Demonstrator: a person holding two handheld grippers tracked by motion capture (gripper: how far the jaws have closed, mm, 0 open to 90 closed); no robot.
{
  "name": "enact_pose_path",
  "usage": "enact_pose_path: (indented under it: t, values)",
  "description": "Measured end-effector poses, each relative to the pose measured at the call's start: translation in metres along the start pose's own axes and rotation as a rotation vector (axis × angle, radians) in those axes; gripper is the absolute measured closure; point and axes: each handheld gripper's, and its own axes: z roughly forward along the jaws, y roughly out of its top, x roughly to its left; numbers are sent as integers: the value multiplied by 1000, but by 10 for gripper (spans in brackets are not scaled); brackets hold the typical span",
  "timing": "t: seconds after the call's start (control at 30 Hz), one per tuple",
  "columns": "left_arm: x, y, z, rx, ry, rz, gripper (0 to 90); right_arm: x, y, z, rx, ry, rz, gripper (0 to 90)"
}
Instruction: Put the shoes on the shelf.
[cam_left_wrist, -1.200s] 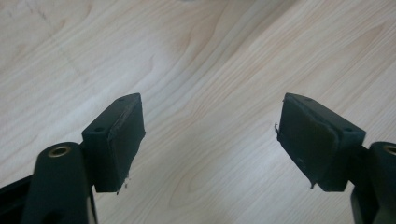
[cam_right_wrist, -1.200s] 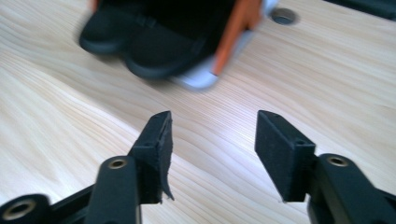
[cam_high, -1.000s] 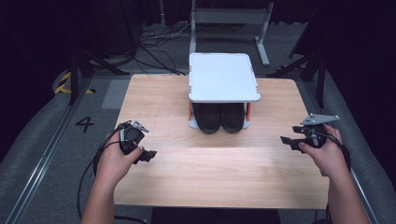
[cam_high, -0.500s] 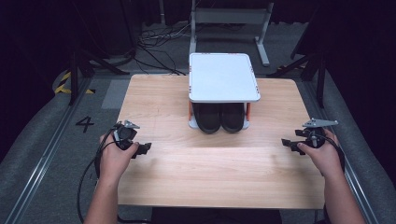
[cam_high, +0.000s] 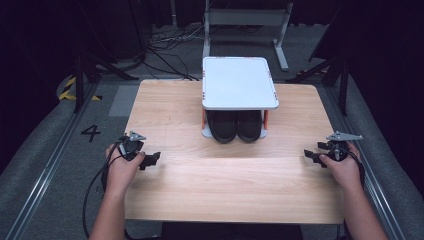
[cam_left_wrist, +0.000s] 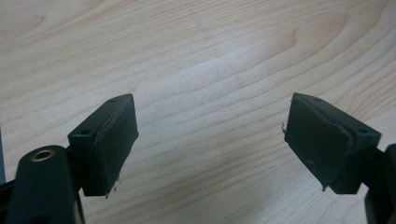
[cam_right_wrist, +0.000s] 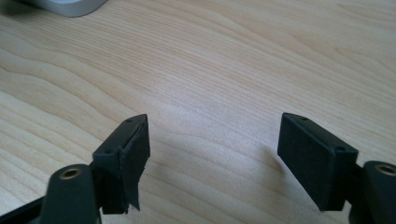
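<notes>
From the high view, a small white rack with a flat, rounded-corner top is sitting toward the far side of the pale wood-grain tabletop. A pair of black shoes is tucked side by side under that top. The left tongs are resting near-left of the rack, the right tongs near-right, both well apart from it.

In the left gripper view, the left tongs are standing spread wide, their blocky matte black pads framing bare wood.

In the right gripper view, the right tongs have just been closing a bit but are staying spread, nothing between them, with the rack's grey rounded edge peeking at top left.
</notes>
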Motion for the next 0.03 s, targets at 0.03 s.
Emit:
enact_pose_path:
  t: [0.03]
  values:
    - [1, 0, 0, -5, -7, -15, 193, 1, 0, -1, 1, 6, 27, 283]
